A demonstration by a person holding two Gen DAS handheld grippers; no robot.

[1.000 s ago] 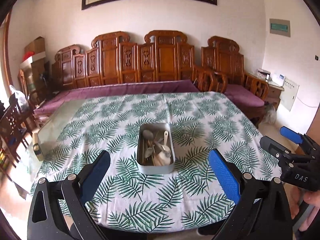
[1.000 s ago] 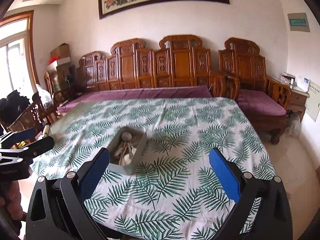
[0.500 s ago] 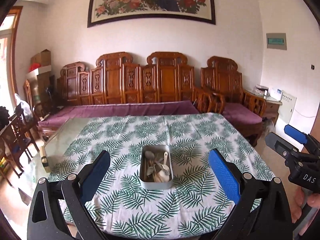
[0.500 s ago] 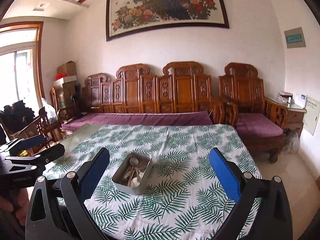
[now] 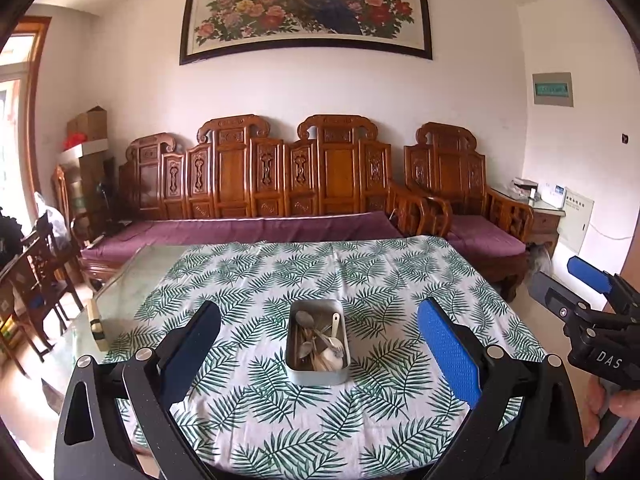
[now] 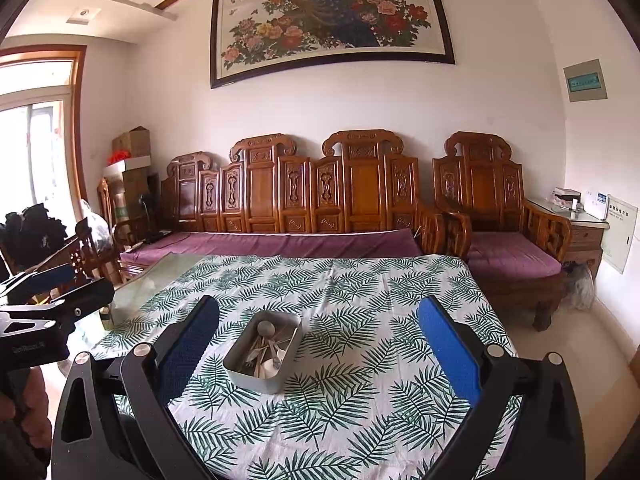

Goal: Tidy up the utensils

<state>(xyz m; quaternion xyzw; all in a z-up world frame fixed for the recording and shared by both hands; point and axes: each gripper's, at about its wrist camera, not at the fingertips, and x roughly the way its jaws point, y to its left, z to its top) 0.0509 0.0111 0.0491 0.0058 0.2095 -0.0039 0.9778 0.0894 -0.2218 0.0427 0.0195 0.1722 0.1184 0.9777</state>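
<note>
Utensils (image 5: 320, 338) in tin (image 5: 318, 374), leaf-print tablecloth (image 5: 320, 420).

tin (image 5: 318, 374): utensils (image 5: 320, 340) tangled, count unclear | person's hand (image 5: 616, 404): cut by edge

A matt, grey metal tin (image 5: 318, 372) sits on the desk, holding glossy steel spoons (image 5: 306, 319) and a smooth white spoon (image 5: 335, 322) that looks like plastic or ceramic. A soft, matt cotton-like cloth (image 5: 384, 272) printed with green fern leaves covers most of the desk; at the desk's left edge bare glossy glass (image 5: 132, 284) shows. The left gripper (image 5: 320, 354) and right gripper (image 6: 318, 352) are matt black plastic with silver metal screws, and their fingers (image 5: 448, 350) carry blue pads of dimpled, rubbery texture. Behind stands a carved, polished wood sofa (image 5: 280, 176) with purple fabric cushions.
</note>
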